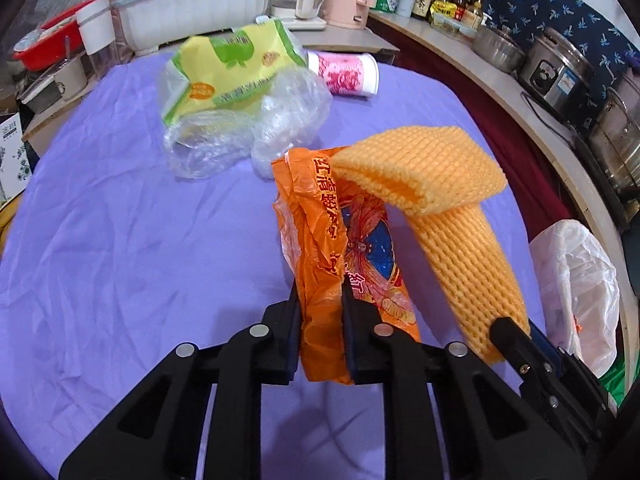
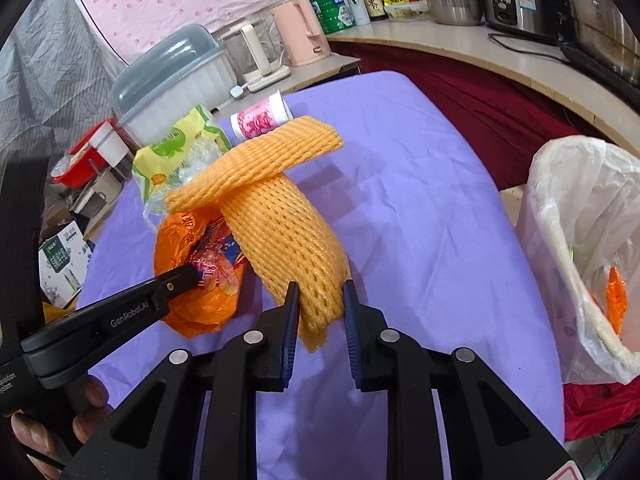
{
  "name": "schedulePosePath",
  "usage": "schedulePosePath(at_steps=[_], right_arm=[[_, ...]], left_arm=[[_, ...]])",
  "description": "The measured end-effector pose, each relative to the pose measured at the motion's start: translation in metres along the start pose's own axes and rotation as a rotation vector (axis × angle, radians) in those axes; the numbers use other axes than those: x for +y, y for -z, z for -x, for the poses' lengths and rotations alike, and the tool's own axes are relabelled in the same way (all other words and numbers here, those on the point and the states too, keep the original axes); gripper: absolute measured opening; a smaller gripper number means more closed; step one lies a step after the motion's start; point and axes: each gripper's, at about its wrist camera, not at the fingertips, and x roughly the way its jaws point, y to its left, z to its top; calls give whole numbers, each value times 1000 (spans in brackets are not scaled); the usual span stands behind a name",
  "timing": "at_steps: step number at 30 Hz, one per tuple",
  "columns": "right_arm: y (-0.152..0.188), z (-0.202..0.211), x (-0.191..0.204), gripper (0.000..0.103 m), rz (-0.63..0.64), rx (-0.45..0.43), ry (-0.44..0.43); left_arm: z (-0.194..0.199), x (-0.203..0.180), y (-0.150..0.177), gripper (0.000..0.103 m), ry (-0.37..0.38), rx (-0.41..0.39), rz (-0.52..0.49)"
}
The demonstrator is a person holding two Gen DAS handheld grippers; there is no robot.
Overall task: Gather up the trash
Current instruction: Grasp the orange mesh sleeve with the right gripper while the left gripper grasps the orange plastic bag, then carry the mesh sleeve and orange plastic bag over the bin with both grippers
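Both grippers are loaded here. The left gripper (image 1: 320,304) is clamped on the orange plastic bag (image 1: 336,248), the crumpled film squeezed between its two pads and standing up above the purple-covered table (image 1: 120,240). Right beside it, the right gripper (image 2: 322,300) pinches the lower end of the yellow foam net (image 2: 280,224); the net rises from the pads and folds over at the top, its flap drooping toward the orange bag and touching it. Both pieces look lifted off the cloth, though from these angles it is hard to be sure the bag's bottom is clear of it.

Toward the far edge of the table lies more trash: a yellow-green wrapper (image 1: 236,68) resting on a crumpled clear plastic bag (image 1: 248,136), and just beside them a pink-patterned paper cup (image 1: 348,74) on its side. Off the table's right edge stands the bin with its white liner (image 2: 576,240), something orange already inside. A hand (image 2: 60,424) grips the left gripper's handle at the lower left of the right wrist view.
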Motion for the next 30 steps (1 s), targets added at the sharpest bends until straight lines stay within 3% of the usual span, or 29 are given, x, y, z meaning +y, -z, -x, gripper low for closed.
schedulePosePath(at_steps=[11, 17, 21, 24, 30], right_arm=[[10, 26, 4, 20, 72, 2, 101], [20, 38, 12, 20, 72, 22, 26], [30, 38, 22, 20, 105, 47, 41], [40, 38, 26, 20, 99, 68, 3], [41, 51, 31, 20, 94, 41, -6]], left_arm=[[58, 19, 7, 16, 2, -79, 27], [80, 20, 14, 16, 11, -107, 33], [97, 24, 13, 16, 20, -143, 51], [108, 26, 12, 16, 27, -166, 54], [115, 27, 14, 16, 23, -175, 54]])
